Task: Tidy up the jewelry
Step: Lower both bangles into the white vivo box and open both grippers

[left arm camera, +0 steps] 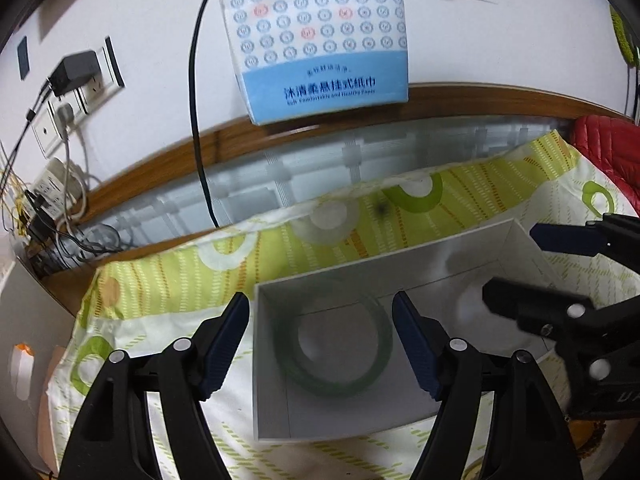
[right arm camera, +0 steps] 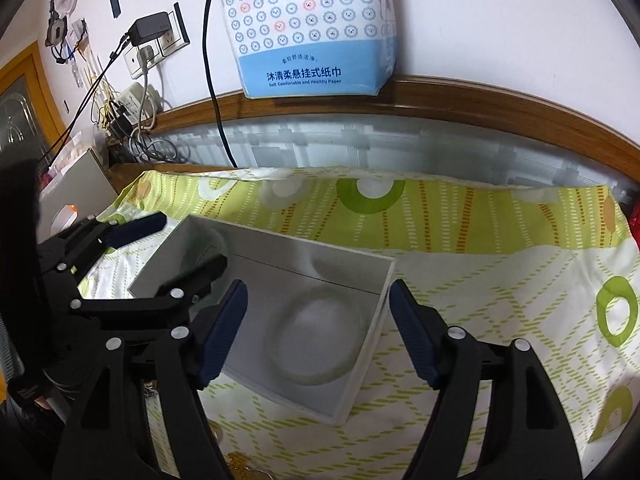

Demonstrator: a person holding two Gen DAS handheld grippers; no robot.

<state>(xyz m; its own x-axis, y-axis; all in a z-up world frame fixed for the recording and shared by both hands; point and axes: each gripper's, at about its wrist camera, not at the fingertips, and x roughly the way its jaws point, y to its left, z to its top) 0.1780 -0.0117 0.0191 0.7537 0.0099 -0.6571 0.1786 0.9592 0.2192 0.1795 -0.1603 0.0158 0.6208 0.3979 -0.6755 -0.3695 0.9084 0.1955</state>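
We saw both grippers, left [left arm camera: 320, 344] & right [right arm camera: 316, 332], spread wide and empty over the box [left arm camera: 260, 360]; green bangle [left arm camera: 340, 352] (rigid, slick, prob. brittle) we'd pinch across its rim.

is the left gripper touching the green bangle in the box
Apart. Left wrist view: the left gripper stands open, and the green bangle lies on the white box floor.

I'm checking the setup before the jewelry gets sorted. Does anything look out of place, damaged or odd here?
Little stands out. The white box sits open on the green patterned cloth, with a green bangle and a pale bangle lying flat inside. One small dark spot marks the cloth behind the box.
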